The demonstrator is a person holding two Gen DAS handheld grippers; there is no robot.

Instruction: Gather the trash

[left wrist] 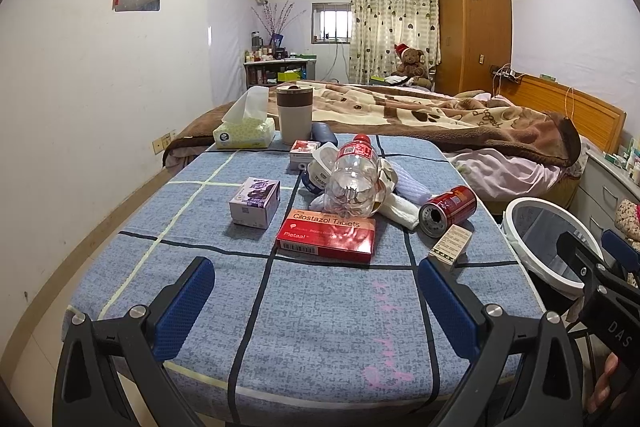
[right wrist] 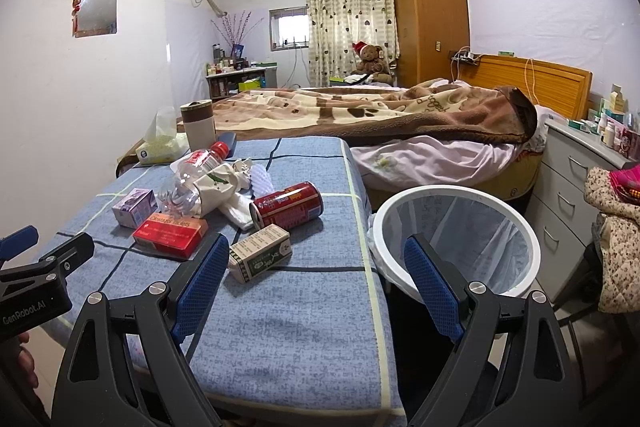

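Trash lies on a table with a blue checked cloth (left wrist: 328, 327): an empty clear plastic bottle (left wrist: 354, 179) with a red cap, a red can (left wrist: 448, 211) on its side, a red tablet box (left wrist: 328, 235), a small purple box (left wrist: 255, 202), a green-and-white carton (right wrist: 260, 253) and crumpled white paper (left wrist: 400, 207). A white bin (right wrist: 456, 239) with a clear liner stands right of the table. My left gripper (left wrist: 316, 301) hovers open near the table's front edge. My right gripper (right wrist: 316, 279) is open too, above the table's right edge beside the bin.
A tissue box (left wrist: 244, 133), a lidded cup (left wrist: 295, 115) and a small red-white box (left wrist: 304, 151) sit at the table's far end. Behind is a bed (right wrist: 380, 123) with a brown blanket. Grey drawers (right wrist: 580, 187) and a floral garment (right wrist: 616, 239) stand at the right.
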